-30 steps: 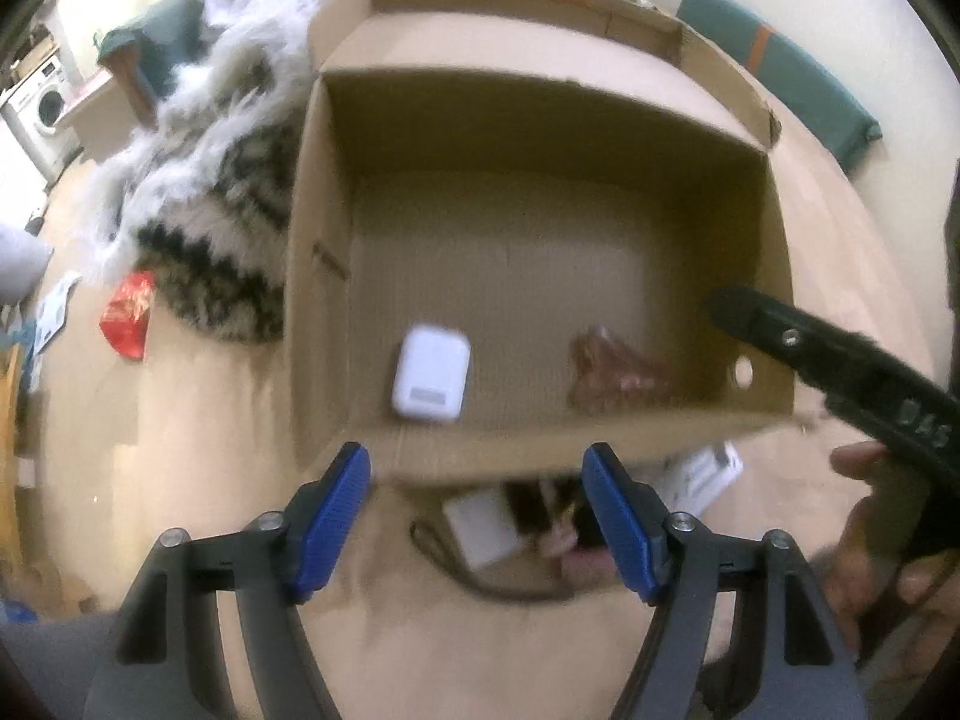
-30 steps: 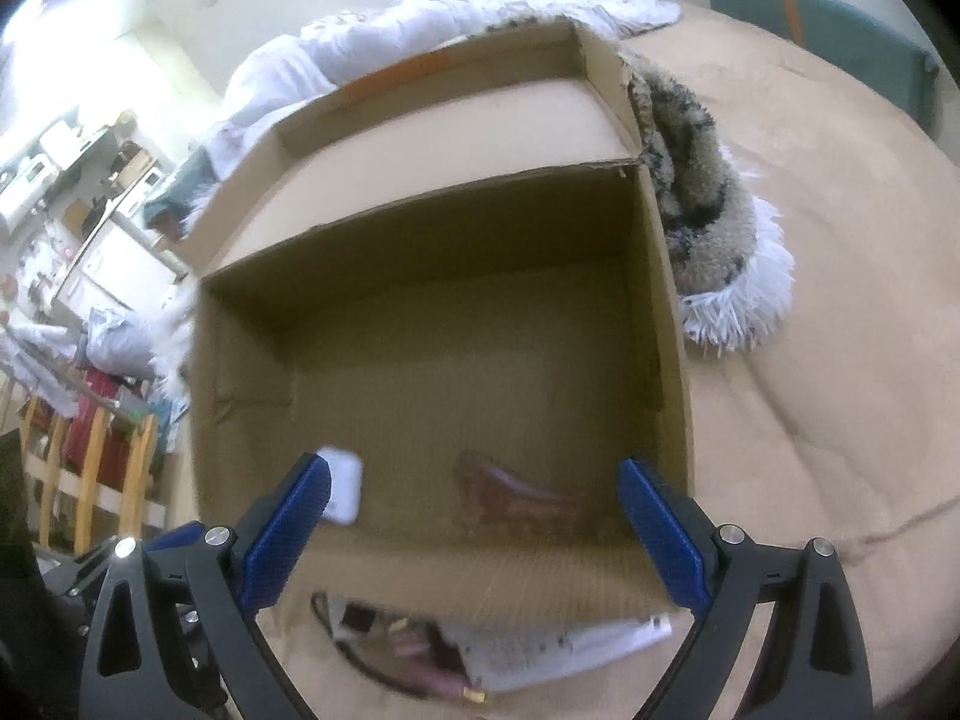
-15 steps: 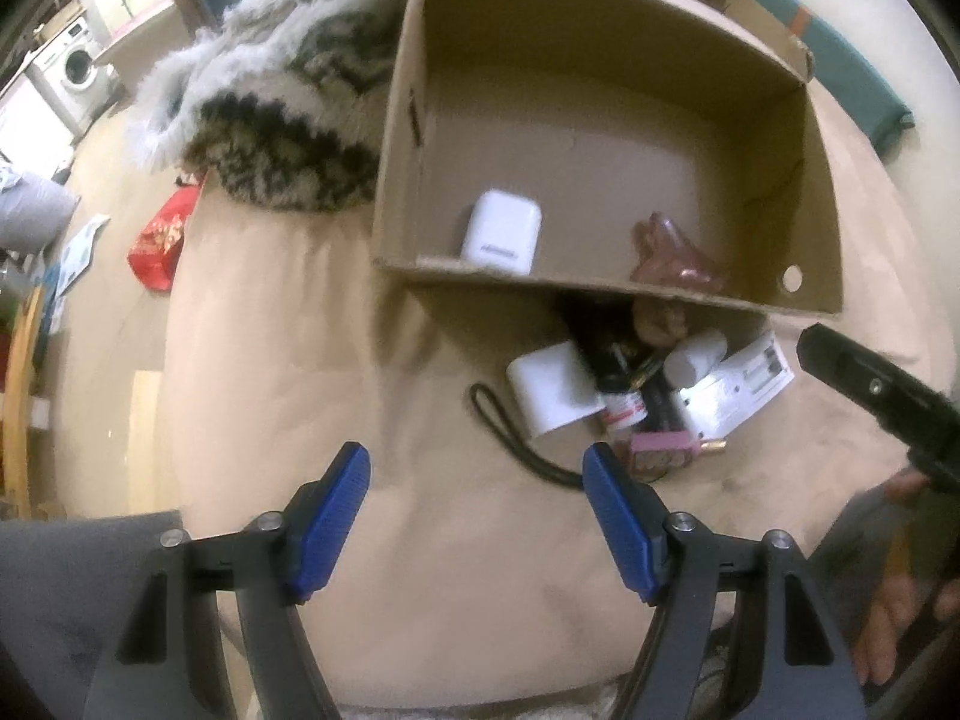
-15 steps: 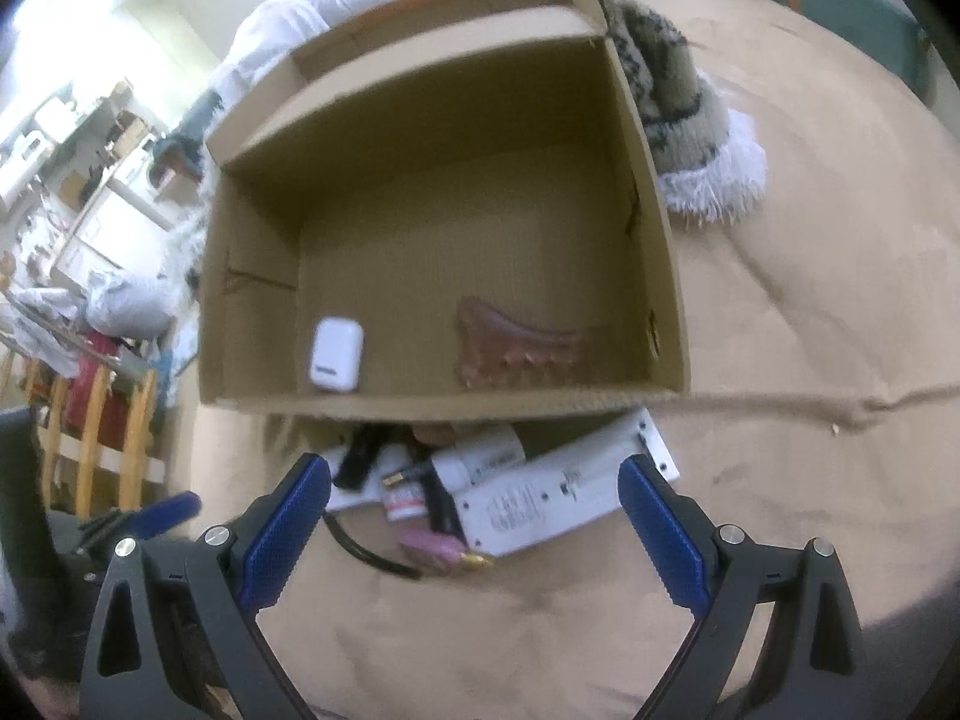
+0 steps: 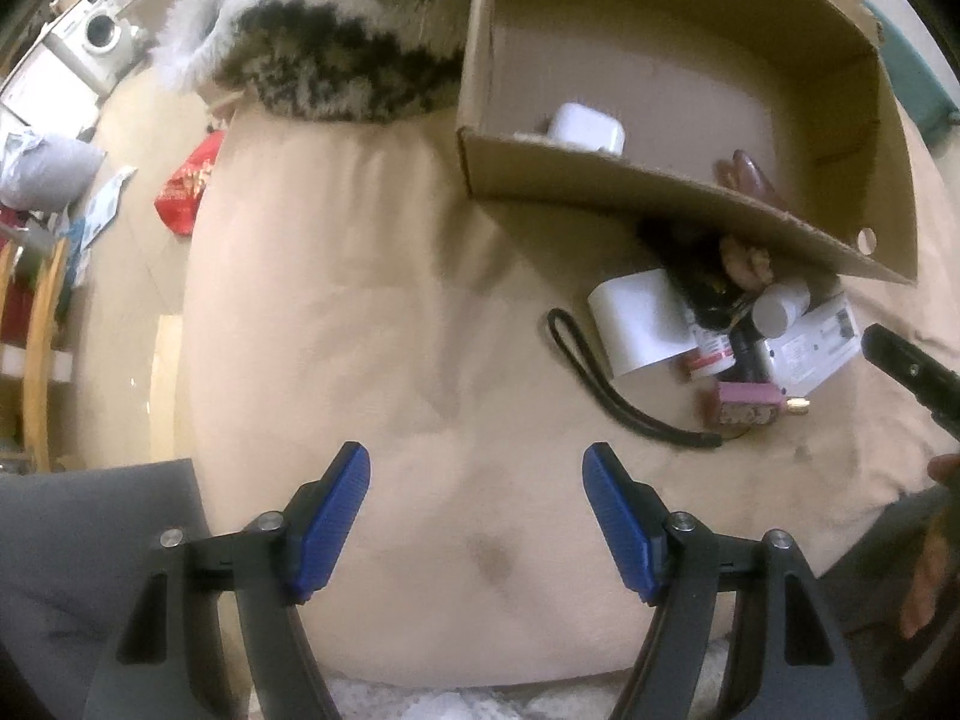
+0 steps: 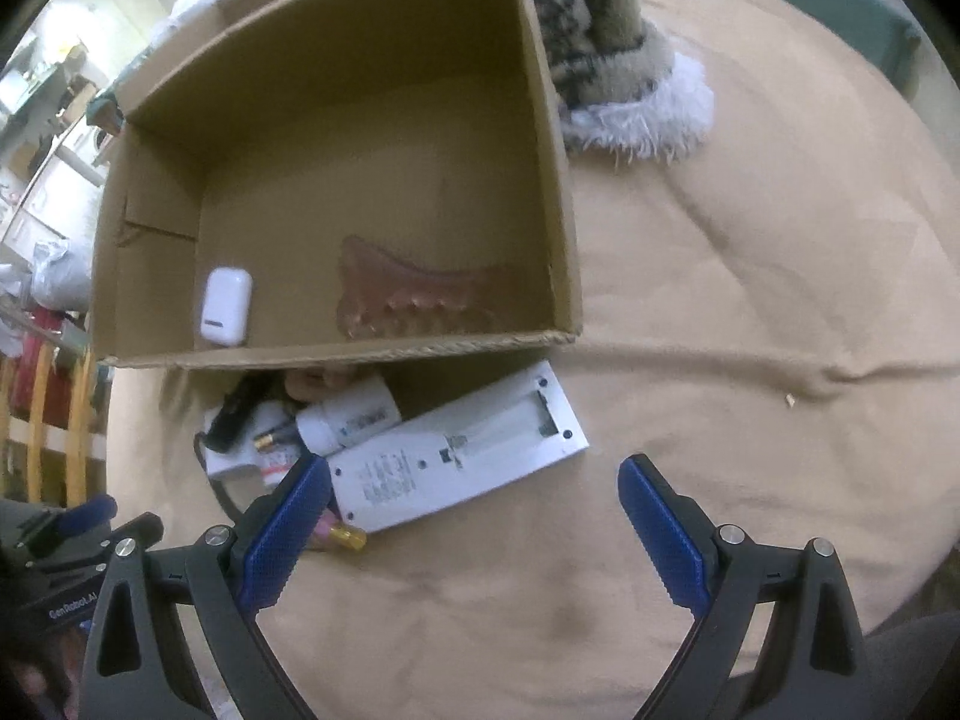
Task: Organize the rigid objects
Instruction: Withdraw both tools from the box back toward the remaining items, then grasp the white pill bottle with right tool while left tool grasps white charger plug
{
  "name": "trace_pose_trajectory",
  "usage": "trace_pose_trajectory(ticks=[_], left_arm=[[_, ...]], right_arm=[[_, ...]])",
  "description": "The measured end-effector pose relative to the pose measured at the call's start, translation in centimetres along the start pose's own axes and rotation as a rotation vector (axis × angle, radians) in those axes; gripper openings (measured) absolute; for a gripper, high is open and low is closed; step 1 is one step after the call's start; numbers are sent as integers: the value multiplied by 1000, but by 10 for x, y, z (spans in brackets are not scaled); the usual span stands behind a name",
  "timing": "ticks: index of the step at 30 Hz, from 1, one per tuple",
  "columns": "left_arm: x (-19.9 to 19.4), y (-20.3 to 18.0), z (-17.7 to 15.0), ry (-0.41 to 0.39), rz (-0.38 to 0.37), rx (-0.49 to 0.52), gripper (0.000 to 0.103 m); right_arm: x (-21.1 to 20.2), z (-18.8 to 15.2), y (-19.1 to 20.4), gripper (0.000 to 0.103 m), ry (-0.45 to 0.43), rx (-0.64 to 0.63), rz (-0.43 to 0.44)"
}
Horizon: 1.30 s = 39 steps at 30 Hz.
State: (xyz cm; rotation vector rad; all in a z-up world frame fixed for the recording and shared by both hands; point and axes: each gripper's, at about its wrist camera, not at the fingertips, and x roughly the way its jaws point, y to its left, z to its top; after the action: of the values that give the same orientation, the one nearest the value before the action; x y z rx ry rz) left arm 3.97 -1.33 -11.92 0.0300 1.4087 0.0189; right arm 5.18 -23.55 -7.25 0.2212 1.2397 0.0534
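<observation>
Both wrist views high, sharing cardboard box (image 5: 690, 204) (image 6: 336, 354).

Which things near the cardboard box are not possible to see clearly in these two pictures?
- Left wrist view: the brown comb-like piece in the cardboard box is mostly hidden by the box's near wall.
- Both views: the items at the back of the pile lie dark under the box edge.
- Right wrist view: the print on the white remote is too small to read.

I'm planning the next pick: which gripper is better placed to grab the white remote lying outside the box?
Right. The right gripper is open with the white remote just ahead of its fingertips. The left gripper, also open, faces bare bedding, with the remote far off to its side.
</observation>
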Motion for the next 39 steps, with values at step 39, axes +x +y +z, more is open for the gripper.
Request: trace_pose_trajectory(ticks=[39], left_arm=[[-14, 5, 15, -36, -71, -80, 71]], right_arm=[[70, 34, 85, 67, 161, -300, 67]])
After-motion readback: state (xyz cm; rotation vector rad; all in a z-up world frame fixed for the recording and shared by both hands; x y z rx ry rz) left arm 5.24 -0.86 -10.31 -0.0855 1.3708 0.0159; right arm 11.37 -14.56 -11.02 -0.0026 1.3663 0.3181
